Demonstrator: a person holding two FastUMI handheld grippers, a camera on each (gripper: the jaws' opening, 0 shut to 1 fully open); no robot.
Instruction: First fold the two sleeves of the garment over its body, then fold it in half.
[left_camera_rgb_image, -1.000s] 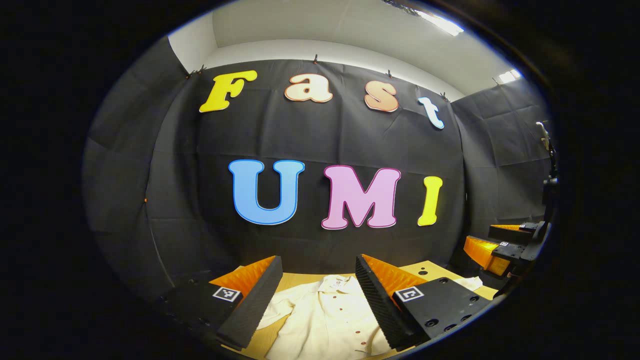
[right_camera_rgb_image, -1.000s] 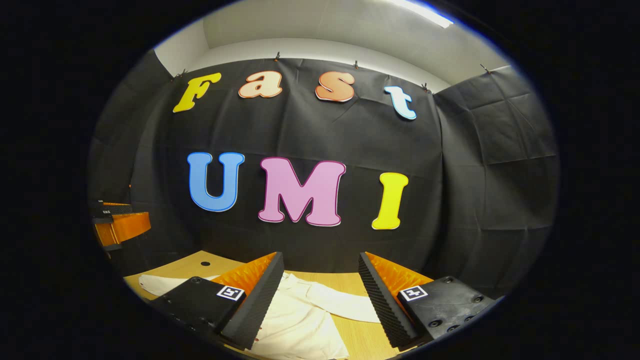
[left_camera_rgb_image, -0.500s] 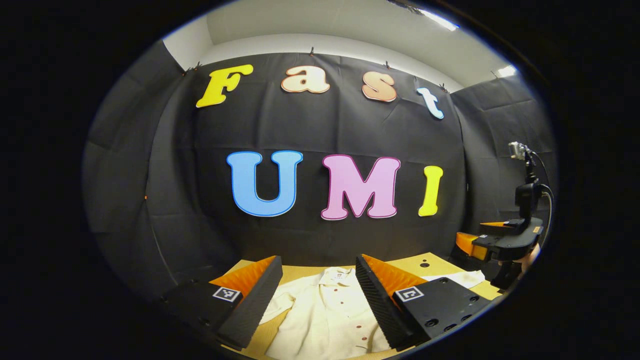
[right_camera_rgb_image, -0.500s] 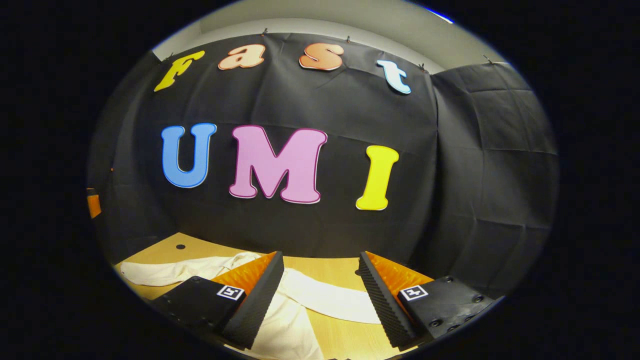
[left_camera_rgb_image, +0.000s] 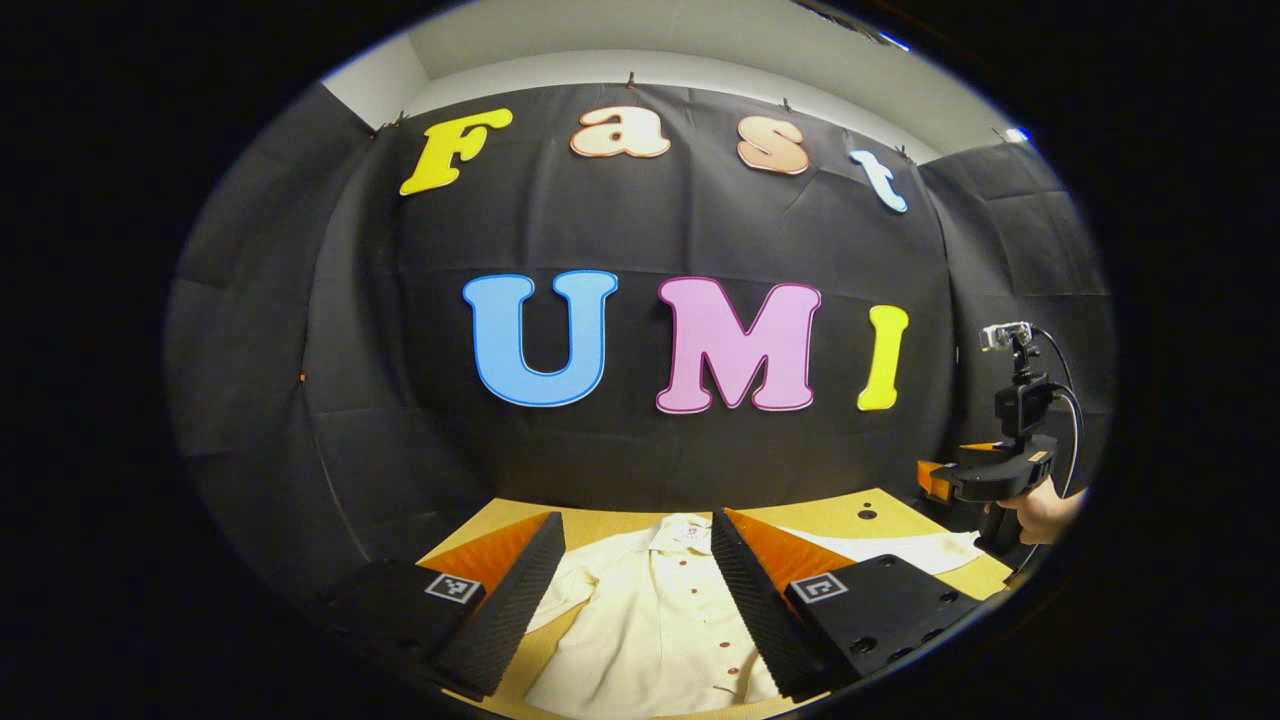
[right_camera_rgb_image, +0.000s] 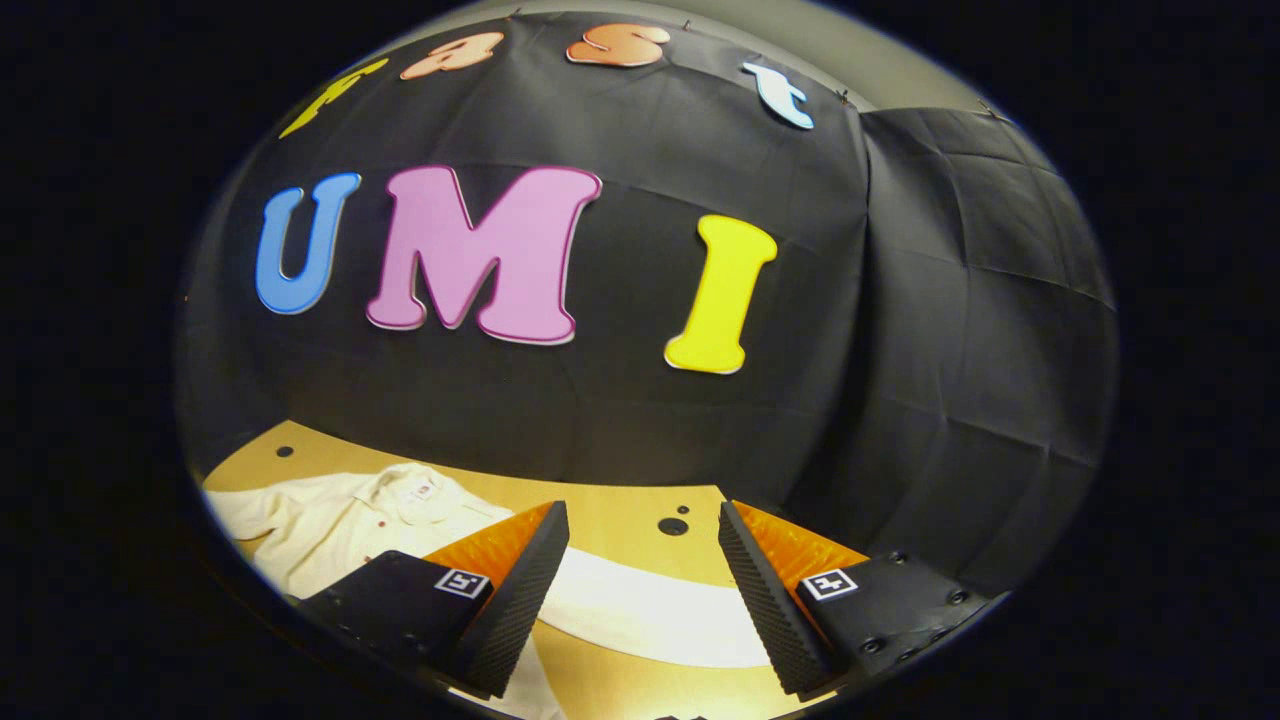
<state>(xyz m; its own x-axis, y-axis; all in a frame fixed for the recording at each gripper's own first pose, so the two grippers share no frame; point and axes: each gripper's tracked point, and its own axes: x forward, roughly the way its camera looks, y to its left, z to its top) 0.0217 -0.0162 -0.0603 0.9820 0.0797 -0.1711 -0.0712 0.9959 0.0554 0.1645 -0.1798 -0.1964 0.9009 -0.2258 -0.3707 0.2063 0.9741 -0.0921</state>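
So the right gripper (right_camera_rgb_image: 640, 590) was hanging above the table (right_camera_rgb_image: 620, 510) with its jaws spread wide and nothing between them. The shirt's outstretched sleeve (right_camera_rgb_image: 650, 615) lay right below and just ahead of the fingers, running crosswise to them, left to right in the right gripper view, flat on the wood. The rest of the cream shirt (right_camera_rgb_image: 330, 520), collar and buttons up, sat off to that gripper's left. My read: this sleeve is the first fold, and the right gripper is clearly the nearer one for it.

The left gripper (left_camera_rgb_image: 640, 600) was also wide open and empty, hovering over the shirt body (left_camera_rgb_image: 650, 620), with the button placket running straight away from it between the fingers. Off to its right you could see the other gripper with a hand (left_camera_rgb_image: 1045, 515) holding it.

Surface was a plain light wooden tabletop with a few small dark holes (right_camera_rgb_image: 672, 526), black cloth walls all round.
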